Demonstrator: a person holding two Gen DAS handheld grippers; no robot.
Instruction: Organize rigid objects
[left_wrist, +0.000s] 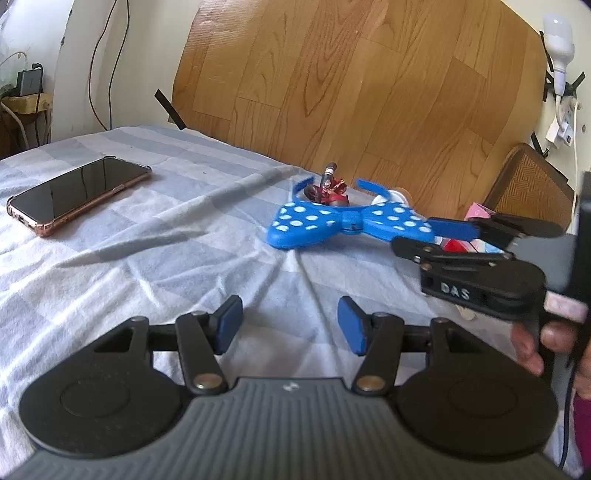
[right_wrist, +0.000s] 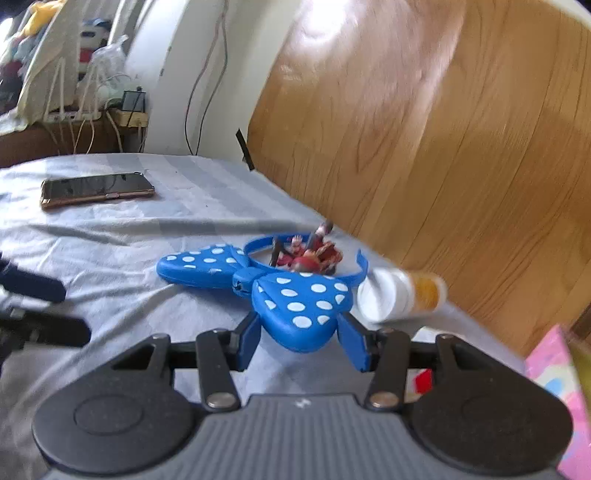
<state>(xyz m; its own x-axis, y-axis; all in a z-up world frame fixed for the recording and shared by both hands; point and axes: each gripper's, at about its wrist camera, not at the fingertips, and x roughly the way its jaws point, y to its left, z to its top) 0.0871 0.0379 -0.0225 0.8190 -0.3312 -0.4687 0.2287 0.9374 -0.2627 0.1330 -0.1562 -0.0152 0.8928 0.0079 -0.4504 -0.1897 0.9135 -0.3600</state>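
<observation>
1. The bow (right_wrist: 255, 284), a blue hairband piece with white dots, lies on the bed (left_wrist: 147, 258) near the far right, close to the wooden board (left_wrist: 369, 92). Its near lobe sits between the blue pads of the right gripper (right_wrist: 301, 341).
2. The right gripper's fingers flank that lobe and appear to touch it on both sides, so I judge it to be grasping the bow, or just about to; the bow is not lifted, as far as the pictures show.
3. A small red figure (right_wrist: 310, 254) sits inside the band's loop, just behind the bow. A white and orange bottle (right_wrist: 399, 293) lies on its side just right of the bow, blurred.
4. The left gripper (left_wrist: 291, 325) hangs released over bare sheet, nearer than the bow and holding nothing.
5. A phone (left_wrist: 79, 194) lies flat at the far left, well apart from the other things. A pink box (right_wrist: 554, 384) shows at the right edge.
6. Progress, as I judge it: early. Bow, figure and bottle lie in a loose cluster, the phone alone, and no tidy grouping shows. Moving the bow looks like the step in hand; the rest is left to do.
</observation>
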